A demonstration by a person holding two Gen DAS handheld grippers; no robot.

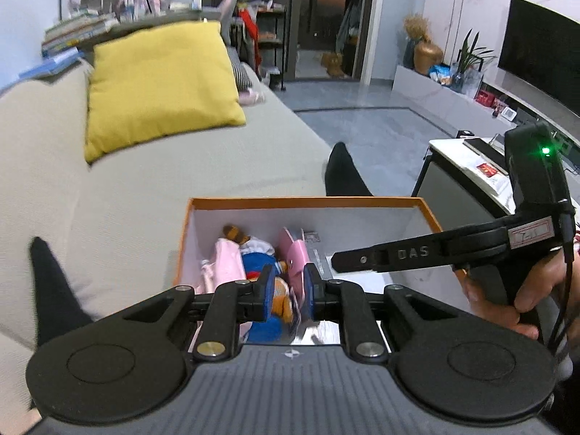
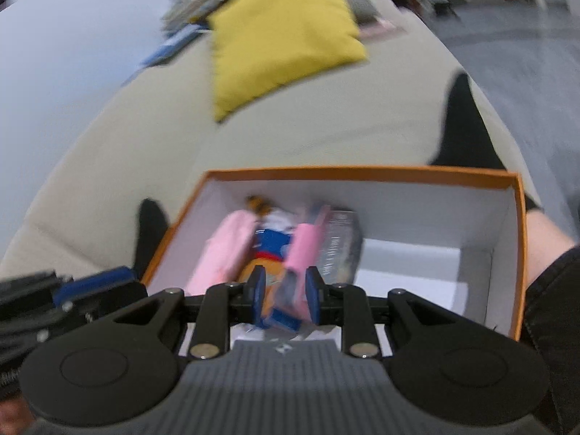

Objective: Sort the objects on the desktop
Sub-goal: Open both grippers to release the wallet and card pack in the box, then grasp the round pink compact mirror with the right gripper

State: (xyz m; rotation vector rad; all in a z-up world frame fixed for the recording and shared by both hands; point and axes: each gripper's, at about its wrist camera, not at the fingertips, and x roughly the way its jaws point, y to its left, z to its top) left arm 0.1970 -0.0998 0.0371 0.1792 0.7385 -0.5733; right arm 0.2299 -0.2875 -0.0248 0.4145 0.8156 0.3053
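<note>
An orange box with white walls stands on the sofa. In its left half lie a pink soft item, a blue and orange doll, a flat pink item and a silver pack. Over the box's near edge, my left gripper has a narrow gap between its blue pads, and nothing is pinched. My right gripper is slightly open too, holds nothing, and the box's contents show through the gap. In the left wrist view the right gripper reaches over the silver pack.
A yellow cushion leans on the beige sofa. A person's feet in black socks flank the box. A hand grips the right tool. A low white table and a TV stand at the right.
</note>
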